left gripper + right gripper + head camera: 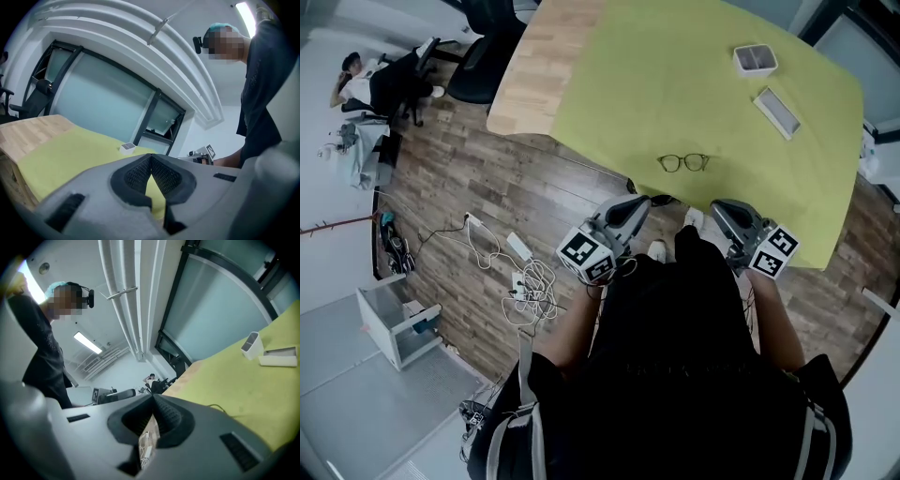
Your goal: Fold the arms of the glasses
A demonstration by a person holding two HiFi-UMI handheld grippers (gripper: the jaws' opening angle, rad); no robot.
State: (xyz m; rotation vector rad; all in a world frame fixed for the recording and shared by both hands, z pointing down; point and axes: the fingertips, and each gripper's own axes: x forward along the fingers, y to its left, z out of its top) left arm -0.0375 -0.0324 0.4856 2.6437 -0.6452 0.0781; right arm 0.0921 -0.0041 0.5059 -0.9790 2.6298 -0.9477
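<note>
1. One large wooden table (534, 75) fills the top of the head view, and a yellow-green cloth (675, 84) covers most of it, leaving bare wood at the left end.
2. Two grippers are held low near the person's body, in front of the near edge of the cloth and not touching it.
   - The left gripper (639, 202) has its jaws closed. In the left gripper view (151, 159) the tips meet and nothing is between them.
   - The right gripper (719, 207) is also closed. In the right gripper view (153, 397) the tips touch and nothing is held.
3. One flat white case (776, 112) lies on the cloth toward the far right.
4. One small white box (755, 60) stands just beyond the case, near it but apart.
5. One pair of glasses (683, 162) lies on the cloth close to the near edge.
   - It is ahead of both grippers, roughly between them, and neither touches it.
   - It is well apart from the case and the box.
   - The lenses show clearly, but the arms are too small to tell how they lie.
</note>
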